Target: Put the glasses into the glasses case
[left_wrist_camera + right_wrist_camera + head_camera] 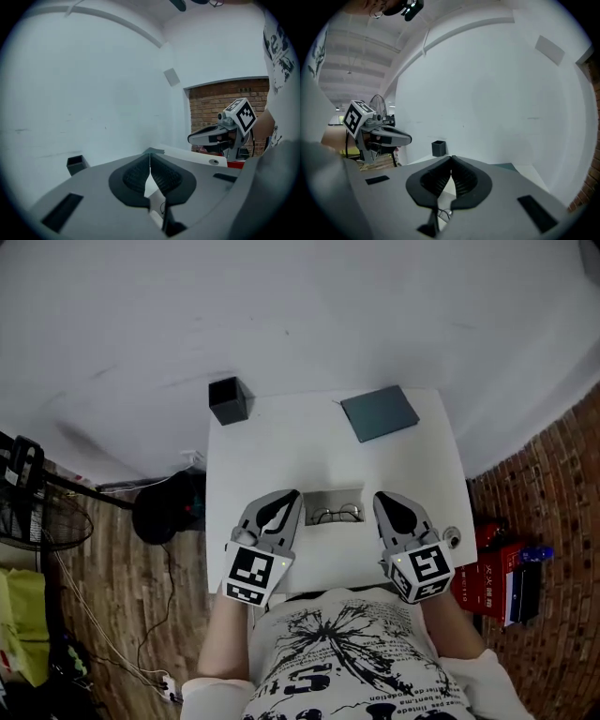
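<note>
The thin-rimmed glasses (pixel 337 514) lie on a grey mat (pixel 328 497) near the front of the white table (pixel 281 446). A dark teal glasses case (pixel 380 412) lies shut at the table's back right, well apart from them. My left gripper (pixel 292 496) hovers just left of the glasses and my right gripper (pixel 382 497) just right of them. Both are shut, their ribbed pads meeting at the tips, with nothing held. Part of the glasses (pixel 445 213) shows below the right gripper (pixel 451 158). The left gripper (pixel 150 154) points toward the case (pixel 153 151).
A small black open box (pixel 228 399) stands at the table's back left corner. A small round object (pixel 452 537) sits by the right edge. Red books (pixel 492 577) lie on the floor at right, a fan (pixel 28 502) and cables at left.
</note>
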{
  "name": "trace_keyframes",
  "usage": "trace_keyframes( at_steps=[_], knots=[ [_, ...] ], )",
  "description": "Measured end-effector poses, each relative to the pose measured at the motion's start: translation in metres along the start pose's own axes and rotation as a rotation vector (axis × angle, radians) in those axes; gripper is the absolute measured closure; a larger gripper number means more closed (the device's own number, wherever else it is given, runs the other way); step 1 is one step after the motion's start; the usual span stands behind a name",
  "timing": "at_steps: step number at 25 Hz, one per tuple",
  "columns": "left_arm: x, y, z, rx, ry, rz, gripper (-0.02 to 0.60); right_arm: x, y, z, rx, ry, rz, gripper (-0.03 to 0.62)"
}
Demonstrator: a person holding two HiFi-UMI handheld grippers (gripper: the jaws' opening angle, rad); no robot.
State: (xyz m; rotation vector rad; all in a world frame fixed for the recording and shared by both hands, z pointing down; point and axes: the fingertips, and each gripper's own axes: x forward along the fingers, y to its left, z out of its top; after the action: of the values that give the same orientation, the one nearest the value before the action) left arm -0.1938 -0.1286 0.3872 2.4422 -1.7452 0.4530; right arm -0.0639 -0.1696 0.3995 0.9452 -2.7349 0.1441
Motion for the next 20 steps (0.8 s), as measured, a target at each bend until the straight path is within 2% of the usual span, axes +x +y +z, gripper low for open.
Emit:
trace_keyframes(
  at_steps=[5,12,18,20],
  knots=[
    [-0.033,0.003,-0.003,-0.048,-0.052,0.091,0.566,-0.006,0.016,0.016,-0.040,-0.076,0.044,0.579],
    [-0.062,0.006,0.004,-0.077,-0.100,0.170,0.568,-0.018,0.022,0.025,-0.090,-0.126,0.018,0.579],
    [-0.069,0.002,0.019,-0.060,-0.141,0.191,0.568,-0.028,0.022,0.032,-0.111,-0.130,-0.017,0.580],
    [-0.071,0.002,0.023,-0.061,-0.154,0.205,0.568,-0.031,0.025,0.032,-0.107,-0.126,0.001,0.580]
  ],
)
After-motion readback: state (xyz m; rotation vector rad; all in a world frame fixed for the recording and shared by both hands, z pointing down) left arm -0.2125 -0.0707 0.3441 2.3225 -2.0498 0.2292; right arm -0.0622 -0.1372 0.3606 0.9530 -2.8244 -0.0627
